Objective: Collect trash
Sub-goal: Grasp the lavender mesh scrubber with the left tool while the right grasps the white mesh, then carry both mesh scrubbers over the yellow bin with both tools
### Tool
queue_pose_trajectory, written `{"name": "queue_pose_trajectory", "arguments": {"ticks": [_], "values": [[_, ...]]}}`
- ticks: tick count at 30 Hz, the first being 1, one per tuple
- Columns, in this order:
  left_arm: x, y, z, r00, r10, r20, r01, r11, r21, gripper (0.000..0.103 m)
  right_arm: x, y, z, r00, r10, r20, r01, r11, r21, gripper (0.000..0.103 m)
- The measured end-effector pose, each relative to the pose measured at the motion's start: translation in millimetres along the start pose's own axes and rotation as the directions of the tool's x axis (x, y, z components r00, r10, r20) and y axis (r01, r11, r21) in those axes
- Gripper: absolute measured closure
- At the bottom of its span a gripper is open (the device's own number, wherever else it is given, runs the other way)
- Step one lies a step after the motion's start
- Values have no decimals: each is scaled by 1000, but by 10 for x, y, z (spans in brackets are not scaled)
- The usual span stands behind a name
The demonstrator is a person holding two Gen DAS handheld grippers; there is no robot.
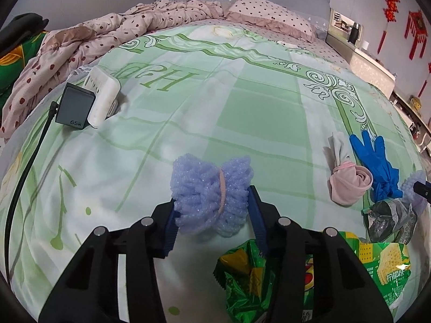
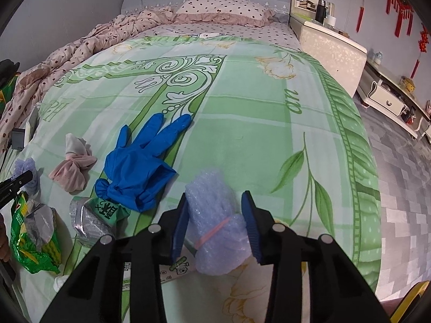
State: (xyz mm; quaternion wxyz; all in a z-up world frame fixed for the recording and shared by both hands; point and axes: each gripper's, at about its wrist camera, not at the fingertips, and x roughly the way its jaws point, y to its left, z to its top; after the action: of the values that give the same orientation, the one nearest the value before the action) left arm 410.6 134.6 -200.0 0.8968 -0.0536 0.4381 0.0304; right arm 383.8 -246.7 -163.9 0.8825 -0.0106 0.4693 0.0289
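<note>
My left gripper (image 1: 212, 196) is shut on a lilac foam net bundle (image 1: 204, 185) tied with a pink band; both blue pads press its sides, low over the green bedsheet (image 1: 242, 102). My right gripper (image 2: 215, 196) is shut on a roll of lilac bubble wrap (image 2: 215, 220), also banded in pink. More trash lies between them: a blue glove (image 2: 140, 161), a pink-and-white cloth wad (image 2: 72, 167), a silver-lined wrapper (image 2: 91, 215) and a crumpled green snack bag (image 1: 247, 274). A lemon cracker wrapper (image 1: 388, 266) lies beside my left gripper.
A grey charger (image 1: 74, 107) with a black cable and a white power strip (image 1: 103, 97) rest on the bed's left side. A dotted pink quilt (image 1: 80, 43) is heaped by the pillow. A white nightstand (image 2: 331, 51) and grey tiled floor (image 2: 404, 188) lie to the right.
</note>
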Motion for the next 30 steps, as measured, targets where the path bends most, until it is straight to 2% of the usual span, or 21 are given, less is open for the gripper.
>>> {"name": "queue_pose_trajectory", "arguments": {"ticks": [6, 17, 24, 30], "values": [[-186, 90, 54, 1000, 8, 29, -7, 1000, -20, 61, -212, -5, 11, 999, 4, 50, -5, 1000, 13, 73], [-777, 176, 84, 996, 15, 84, -12, 999, -36, 61, -851, -85, -11, 992, 51, 119, -58, 997, 52, 73], [-1217, 11, -46, 994, -12, 109, 14, 1000, -23, 60, -1303, -172, -153, 986, 84, 146, -96, 992, 76, 73], [-1663, -366, -127, 988, -67, 140, 66, 998, 17, 60, -1764, -311, -289, 978, 100, 185, -119, 988, 96, 73]]}}
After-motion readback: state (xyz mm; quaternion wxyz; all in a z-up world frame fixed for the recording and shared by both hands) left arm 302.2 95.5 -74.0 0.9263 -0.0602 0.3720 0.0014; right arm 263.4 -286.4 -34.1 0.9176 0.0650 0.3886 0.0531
